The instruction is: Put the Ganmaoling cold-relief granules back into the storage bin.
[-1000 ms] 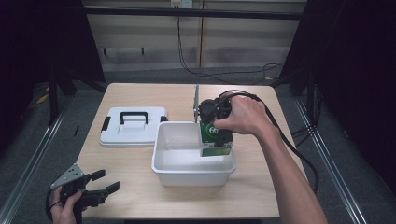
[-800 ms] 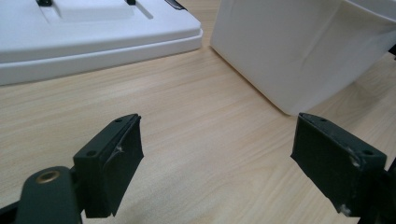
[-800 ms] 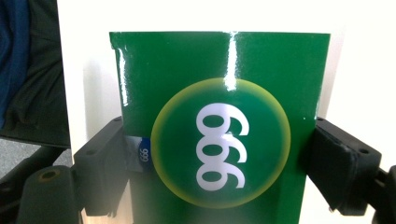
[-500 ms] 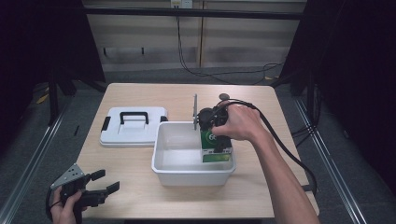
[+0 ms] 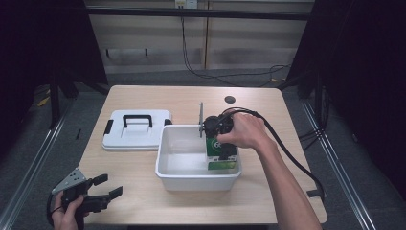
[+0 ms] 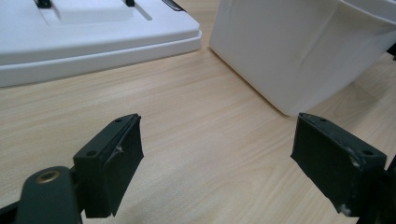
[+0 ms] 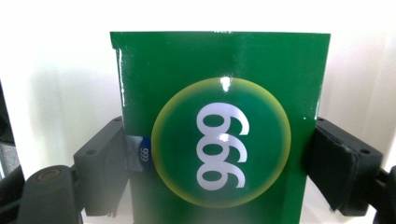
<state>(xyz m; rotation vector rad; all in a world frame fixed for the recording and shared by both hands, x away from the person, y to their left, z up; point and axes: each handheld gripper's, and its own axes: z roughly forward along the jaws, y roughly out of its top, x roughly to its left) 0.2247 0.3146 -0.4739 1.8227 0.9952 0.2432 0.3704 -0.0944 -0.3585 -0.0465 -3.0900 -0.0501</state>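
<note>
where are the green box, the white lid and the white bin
green box [image 7: 219, 140], right gripper view, on its round 999 label
white lid [image 5: 136, 135], high view, on its flat top below the black handle
white bin [image 5: 196, 181], high view, on its near wall

Wooden table [image 5: 268, 201]: white lid [image 5: 136, 134], white bin [image 5: 191, 178].

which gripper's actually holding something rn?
The right gripper: its jaws are clamped on the green box over the white bin. The left gripper hangs open above bare table.
</note>
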